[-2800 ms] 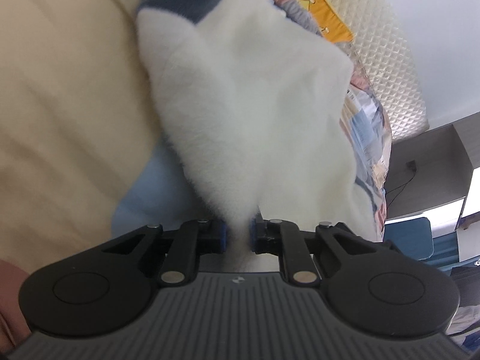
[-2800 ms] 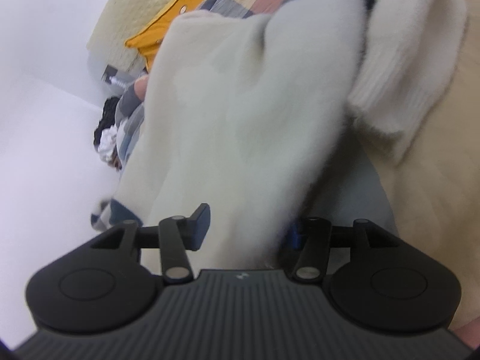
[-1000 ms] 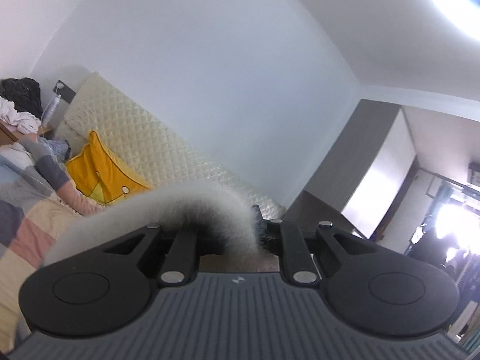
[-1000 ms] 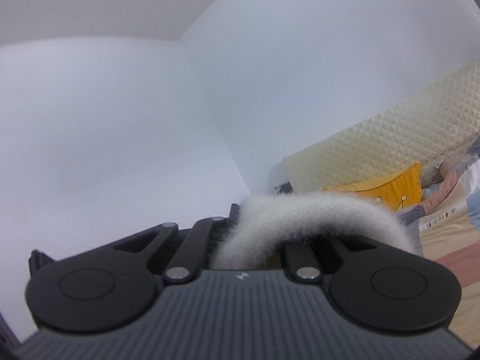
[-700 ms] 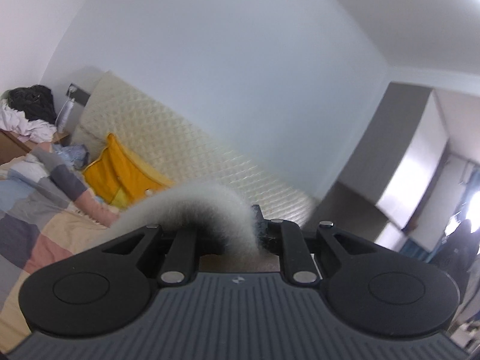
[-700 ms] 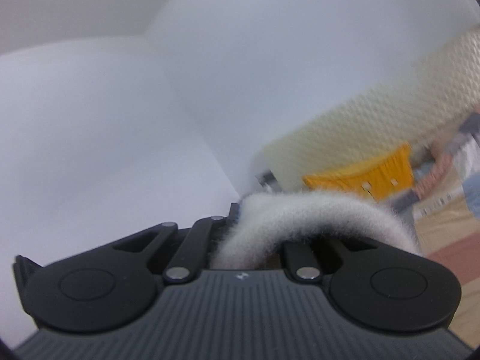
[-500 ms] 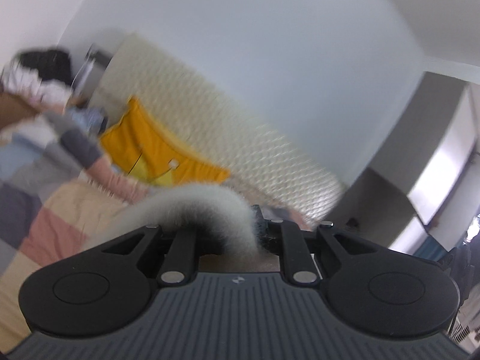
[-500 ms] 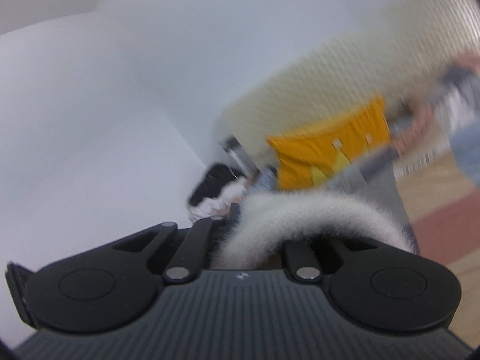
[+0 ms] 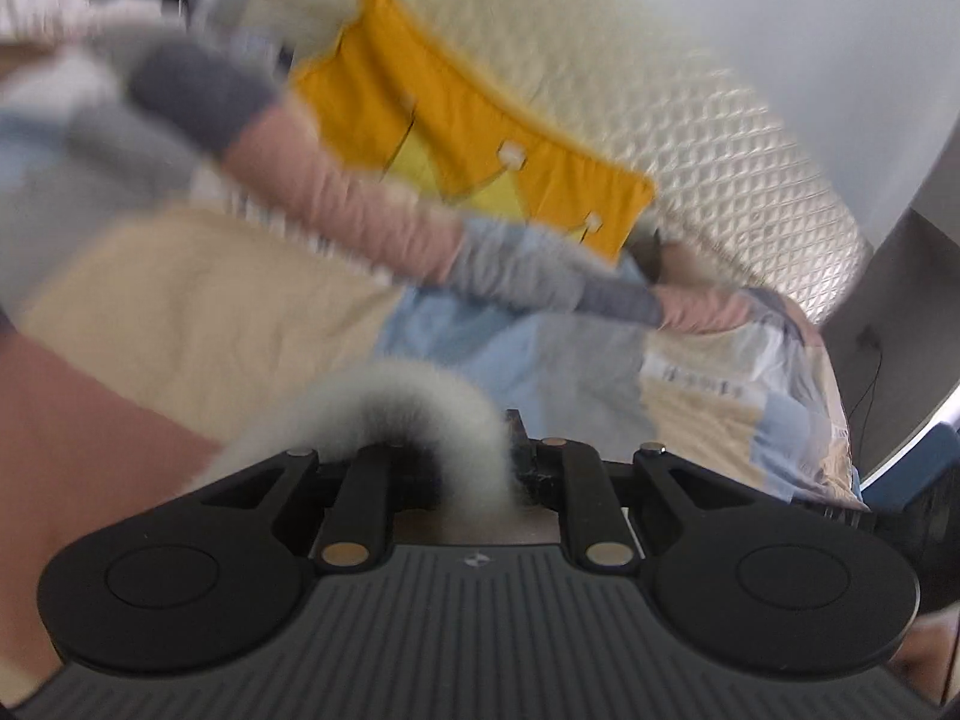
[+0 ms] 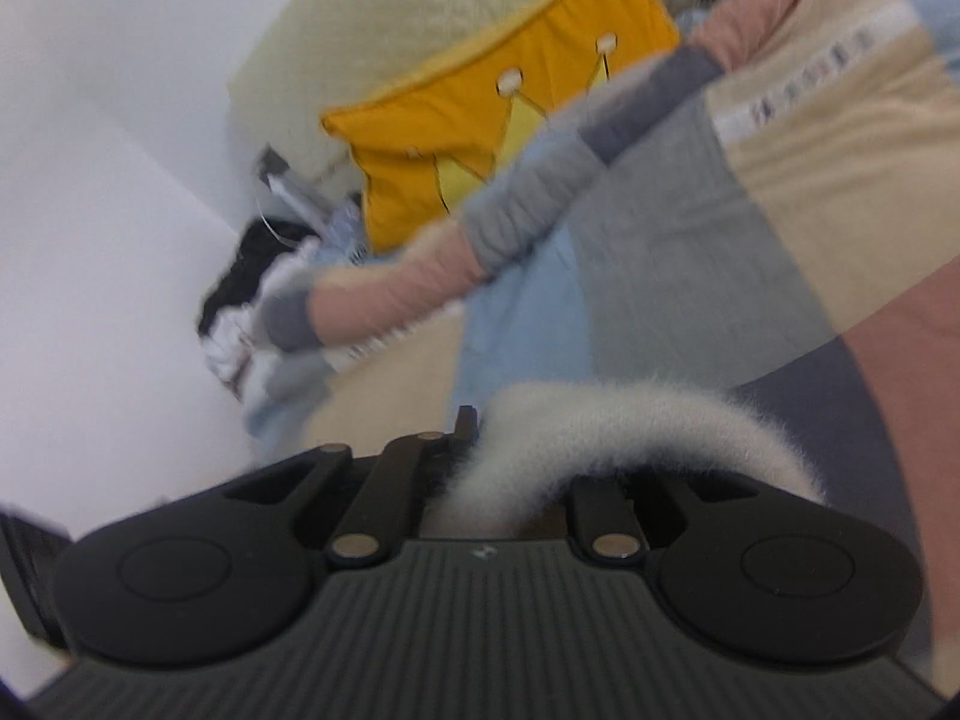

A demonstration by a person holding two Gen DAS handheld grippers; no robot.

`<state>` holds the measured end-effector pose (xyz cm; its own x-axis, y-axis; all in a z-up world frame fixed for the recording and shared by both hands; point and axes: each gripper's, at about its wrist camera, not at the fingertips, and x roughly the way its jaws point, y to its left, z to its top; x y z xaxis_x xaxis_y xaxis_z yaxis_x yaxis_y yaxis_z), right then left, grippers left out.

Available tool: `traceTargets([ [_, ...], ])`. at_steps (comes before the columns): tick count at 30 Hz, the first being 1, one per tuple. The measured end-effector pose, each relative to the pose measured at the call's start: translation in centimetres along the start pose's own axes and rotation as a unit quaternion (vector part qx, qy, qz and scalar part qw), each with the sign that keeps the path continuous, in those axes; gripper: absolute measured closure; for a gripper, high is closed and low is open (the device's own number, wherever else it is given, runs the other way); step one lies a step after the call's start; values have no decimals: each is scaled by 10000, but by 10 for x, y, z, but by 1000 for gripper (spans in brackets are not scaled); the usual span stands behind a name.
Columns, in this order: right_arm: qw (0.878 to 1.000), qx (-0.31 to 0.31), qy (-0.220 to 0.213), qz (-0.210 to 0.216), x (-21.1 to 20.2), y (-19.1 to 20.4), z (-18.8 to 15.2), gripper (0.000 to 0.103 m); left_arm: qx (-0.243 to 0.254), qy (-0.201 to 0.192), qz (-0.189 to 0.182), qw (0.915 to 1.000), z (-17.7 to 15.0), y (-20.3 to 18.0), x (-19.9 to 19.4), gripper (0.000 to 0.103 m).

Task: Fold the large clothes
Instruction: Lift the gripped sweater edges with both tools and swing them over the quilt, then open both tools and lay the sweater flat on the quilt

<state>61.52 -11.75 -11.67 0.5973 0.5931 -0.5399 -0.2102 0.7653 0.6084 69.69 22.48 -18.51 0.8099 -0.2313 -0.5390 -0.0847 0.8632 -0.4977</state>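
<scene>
Patchwork bedding in cream, pale blue, grey and pink fills both views, all of it smeared by motion blur, so seams and printed marks on the quilt cannot be read.

Low in the left wrist view, the left gripper has its jaws pinching a fuzzy white garment; the fabric arches up from between them and droops over toward the lower left of the frame, covering the nearer finger, so the pads themselves are hidden and only a thick roll of nap shows; the rest of the garment is cut off behind the black gripper body.

In the right wrist view, the right gripper grips the same fluffy cloth, which curls out toward the lower right and drops out of sight past the housing; its jaws have just been easing apart, yet the fabric is plainly between them and how firmly they press cannot be judged.

Further out, a rolled pink and grey bolster lies across the quilt; behind it a yellow cushion leans on a cream quilted headboard; a dark heap of clothes at mid left of the right view is too blurred to sort; a grey cabinet is clipped by the right edge of the left view.
</scene>
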Motion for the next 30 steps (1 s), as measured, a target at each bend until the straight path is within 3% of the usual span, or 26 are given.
traceTargets([
  [5,9997,84,210,-114,40,-38,-26,85,-168,406,-2,9990,-25,46,65,85],
  [10,9998,167,-115,-5,56,-56,-41,86,325,258,122,9991,-46,34,63,85],
  [15,9985,267,-400,246,57,-68,-52,86,307,267,112,9991,-46,28,53,82],
  [17,9982,405,-323,291,56,-71,-48,86,279,386,7,9989,-42,22,42,69],
  [19,9985,398,-228,283,53,-66,-45,78,57,487,-324,9983,-38,22,33,37],
  [21,9978,433,-147,488,46,-60,-43,36,-114,607,-586,9964,-35,18,22,28],
  [23,9969,460,-121,629,37,-52,-44,19,-238,697,-501,9960,-33,14,12,27],
  [26,9980,359,-42,524,23,-38,-47,19,-413,639,-494,9959,-36,11,-9,27],
  [30,9984,190,-112,523,3,-28,-62,19,-197,538,-364,9977,-57,7,-30,26],
])
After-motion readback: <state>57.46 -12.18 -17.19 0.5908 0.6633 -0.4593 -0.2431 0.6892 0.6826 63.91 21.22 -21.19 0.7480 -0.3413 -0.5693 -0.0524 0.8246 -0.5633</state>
